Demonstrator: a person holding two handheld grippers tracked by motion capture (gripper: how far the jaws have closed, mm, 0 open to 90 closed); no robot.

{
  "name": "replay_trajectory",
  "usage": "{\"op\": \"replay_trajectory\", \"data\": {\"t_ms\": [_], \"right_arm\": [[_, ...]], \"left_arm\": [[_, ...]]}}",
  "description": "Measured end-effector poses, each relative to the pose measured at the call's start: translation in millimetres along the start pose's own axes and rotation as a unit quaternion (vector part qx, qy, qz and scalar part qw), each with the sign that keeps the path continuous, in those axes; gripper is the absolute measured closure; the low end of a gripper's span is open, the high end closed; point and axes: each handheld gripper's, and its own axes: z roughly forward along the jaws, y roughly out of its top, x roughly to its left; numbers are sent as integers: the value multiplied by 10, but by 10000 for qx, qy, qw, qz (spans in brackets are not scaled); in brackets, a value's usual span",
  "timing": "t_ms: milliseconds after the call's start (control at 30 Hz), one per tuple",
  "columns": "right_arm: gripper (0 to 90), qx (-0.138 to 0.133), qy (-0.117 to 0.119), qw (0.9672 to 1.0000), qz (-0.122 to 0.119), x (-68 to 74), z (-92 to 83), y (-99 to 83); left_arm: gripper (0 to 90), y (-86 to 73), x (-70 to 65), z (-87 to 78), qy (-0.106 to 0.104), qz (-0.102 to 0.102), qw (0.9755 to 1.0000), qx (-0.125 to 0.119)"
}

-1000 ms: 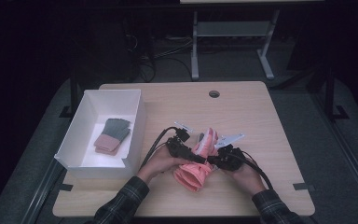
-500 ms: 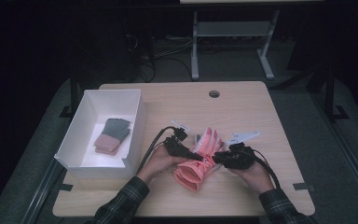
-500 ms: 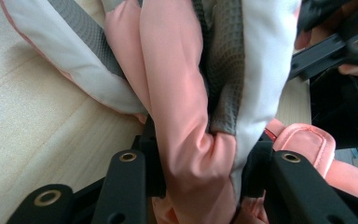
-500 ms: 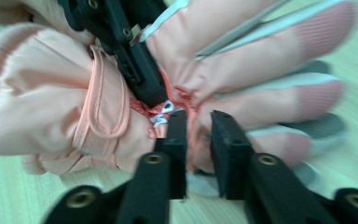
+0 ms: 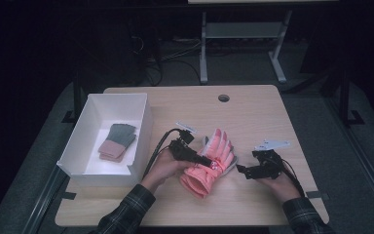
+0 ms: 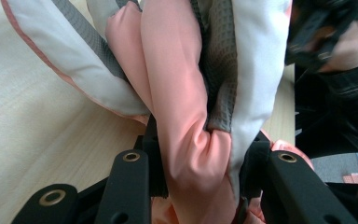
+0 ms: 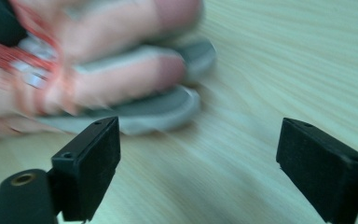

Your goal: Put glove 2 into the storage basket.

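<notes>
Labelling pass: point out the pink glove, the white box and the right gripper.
pink glove [image 5: 209, 168], high view, on the middle of its palm.
white box [image 5: 143, 129], high view, on its right wall.
right gripper [image 7: 198, 163], right gripper view, midway between its open fingertips.

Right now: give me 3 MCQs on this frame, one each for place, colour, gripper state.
1. Where does the folded pair of gloves lie?
A. in the white box
B. on the floor
C. by the table's hole

2. What is the main colour of the glove on the table?
A. blue
B. pink
C. black

3. How is the right gripper?
A. clamped on the glove
B. open, nothing between the jaws
C. inside the box

A: it rests on the box floor.
B: pink with grey and white parts.
B: jaws apart over bare wood, having just been opening.
</notes>
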Motion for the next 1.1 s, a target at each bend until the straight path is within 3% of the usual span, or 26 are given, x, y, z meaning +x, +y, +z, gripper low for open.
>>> {"op": "replay_trajectory", "data": {"t_ms": [233,467,633,1100], "right_arm": [[23,504,-165,9986,-67,1,202,-64],[15,459,-348,9982,-194,25,247,-77],[0,144,-444,9989,-69,30,292,-108],[0,127,-457,9989,-54,33,296,-107]], "left_arm": [[632,59,-93,-171,181,103,9995,-230],[632,132,-224,-374,394,171,9979,-485],[631,210,-344,-569,496,168,9963,-675],[628,367,-512,-1159,932,227,9921,-812]]}}
